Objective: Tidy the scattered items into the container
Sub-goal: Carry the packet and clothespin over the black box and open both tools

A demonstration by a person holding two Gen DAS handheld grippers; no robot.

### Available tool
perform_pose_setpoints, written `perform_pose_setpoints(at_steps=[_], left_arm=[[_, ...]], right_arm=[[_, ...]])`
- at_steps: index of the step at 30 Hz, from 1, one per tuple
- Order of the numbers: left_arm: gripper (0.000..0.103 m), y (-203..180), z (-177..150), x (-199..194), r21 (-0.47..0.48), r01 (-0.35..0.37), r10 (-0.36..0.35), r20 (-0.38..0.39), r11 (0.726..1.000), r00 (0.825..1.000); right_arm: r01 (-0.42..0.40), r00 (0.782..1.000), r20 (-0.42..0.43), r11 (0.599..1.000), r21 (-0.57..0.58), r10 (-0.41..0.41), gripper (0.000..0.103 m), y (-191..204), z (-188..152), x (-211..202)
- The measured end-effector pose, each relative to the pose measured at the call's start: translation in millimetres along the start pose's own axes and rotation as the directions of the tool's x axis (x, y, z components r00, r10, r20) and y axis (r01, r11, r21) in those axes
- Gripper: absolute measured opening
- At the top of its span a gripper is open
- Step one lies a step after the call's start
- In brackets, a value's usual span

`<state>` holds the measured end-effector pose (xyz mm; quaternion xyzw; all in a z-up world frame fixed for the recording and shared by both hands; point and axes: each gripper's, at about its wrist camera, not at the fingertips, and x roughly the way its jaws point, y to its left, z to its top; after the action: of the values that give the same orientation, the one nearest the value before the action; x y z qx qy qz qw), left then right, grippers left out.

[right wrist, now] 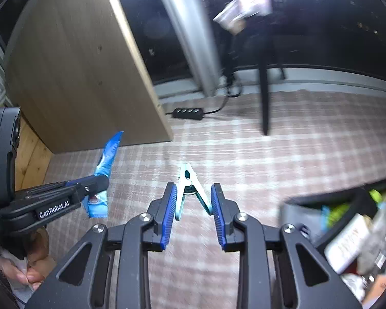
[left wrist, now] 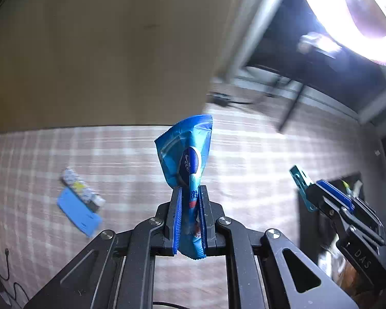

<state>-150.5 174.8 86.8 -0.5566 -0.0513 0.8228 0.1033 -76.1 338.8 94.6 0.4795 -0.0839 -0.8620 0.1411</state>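
Centrally, the left gripper (left wrist: 189,219) was clamped on a blue snack packet (left wrist: 187,154), its pads pressing both faces, the packet standing up above the checked carpet (left wrist: 131,149). The right gripper (right wrist: 193,213) pinched the spread handles of a teal clothes peg (right wrist: 190,188). Right of the peg stood the dark container (right wrist: 329,206), already holding packets. Left of the snack packet, a blue card (left wrist: 78,213) and a small box (left wrist: 82,190) lay on the carpet.
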Motion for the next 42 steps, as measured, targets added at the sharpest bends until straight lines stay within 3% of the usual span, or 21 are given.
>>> perform_pose_setpoints(at_steps=[4, 11, 18, 23, 25, 27, 28, 30, 35, 42], left_arm=[[0.011, -45.9, -13.5, -28.8, 0.099, 0.058, -0.058, -0.002, 0.993, 0.998], [0.011, -148.1, -52.7, -51.9, 0.277, 0.173, -0.164, -0.056, 0.945, 0.985], [0.011, -227.6, -83.2, -87.4, 0.402, 0.243, -0.215, -0.116, 0.883, 0.970], [0.013, -258.9, -91.4, -89.6, 0.472, 0.244, -0.214, -0.117, 0.848, 0.970], [0.022, -271.2, -91.3, -86.3, 0.492, 0.248, -0.219, -0.117, 0.835, 0.969], [0.048, -278.7, -85.8, -79.5, 0.518, 0.243, -0.220, -0.107, 0.820, 0.970], [0.053, -279.2, -85.5, -80.7, 0.526, 0.239, -0.223, -0.095, 0.816, 0.970], [0.056, -277.9, -82.8, -84.4, 0.532, 0.222, -0.221, -0.065, 0.817, 0.973], [0.056, -257.3, -72.8, -87.9, 0.506, 0.228, -0.228, -0.063, 0.832, 0.972], [0.055, -199.6, -49.2, -79.3, 0.407, 0.202, -0.196, -0.056, 0.891, 0.979]], right_arm=[[0.030, 0.998, 0.062, 0.998, 0.052, -0.033, 0.027, -32.7, -12.9, -52.2], [0.132, 0.978, 0.140, 0.977, 0.168, -0.156, 0.027, -105.1, -52.8, -140.5], [0.251, 0.941, 0.133, 0.906, 0.341, -0.311, 0.027, -186.7, -109.4, -204.8], [0.301, 0.922, 0.096, 0.851, 0.430, -0.375, 0.027, -225.7, -147.9, -228.8], [0.305, 0.920, 0.085, 0.837, 0.453, -0.382, 0.027, -235.5, -159.1, -231.4], [0.285, 0.929, 0.085, 0.845, 0.453, -0.359, 0.030, -238.9, -164.9, -231.8], [0.293, 0.928, 0.077, 0.841, 0.456, -0.365, 0.032, -240.7, -166.5, -232.4], [0.315, 0.919, 0.065, 0.823, 0.473, -0.390, 0.049, -241.4, -169.2, -233.2], [0.288, 0.918, 0.108, 0.829, 0.480, -0.382, 0.049, -238.0, -168.8, -241.3], [0.266, 0.928, 0.128, 0.860, 0.436, -0.351, 0.049, -213.8, -153.1, -234.2]])
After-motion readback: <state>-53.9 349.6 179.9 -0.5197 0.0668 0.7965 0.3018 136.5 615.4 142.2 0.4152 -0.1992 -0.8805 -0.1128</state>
